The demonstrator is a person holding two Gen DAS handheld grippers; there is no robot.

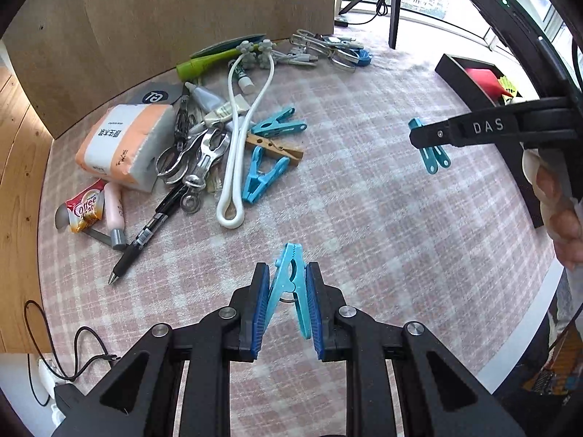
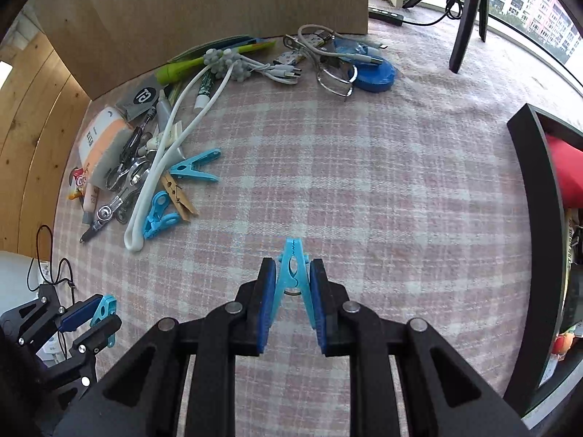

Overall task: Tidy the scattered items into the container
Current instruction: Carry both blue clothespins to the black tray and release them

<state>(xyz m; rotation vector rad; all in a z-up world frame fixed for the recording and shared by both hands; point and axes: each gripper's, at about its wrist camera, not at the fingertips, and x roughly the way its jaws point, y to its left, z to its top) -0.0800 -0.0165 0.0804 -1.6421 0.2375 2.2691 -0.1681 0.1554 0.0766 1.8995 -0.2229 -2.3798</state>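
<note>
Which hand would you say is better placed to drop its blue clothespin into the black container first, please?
Right, probably. The right gripper holds a blue clothespin with the black container close on its right. The left gripper, also gripping a clothespin, is farther from it, with the right gripper in between.

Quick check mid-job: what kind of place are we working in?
Probably a home, high up: pink plaid cloth over the table, household clutter like blue plastic clothes pegs, and apartment blocks through the window.
</note>
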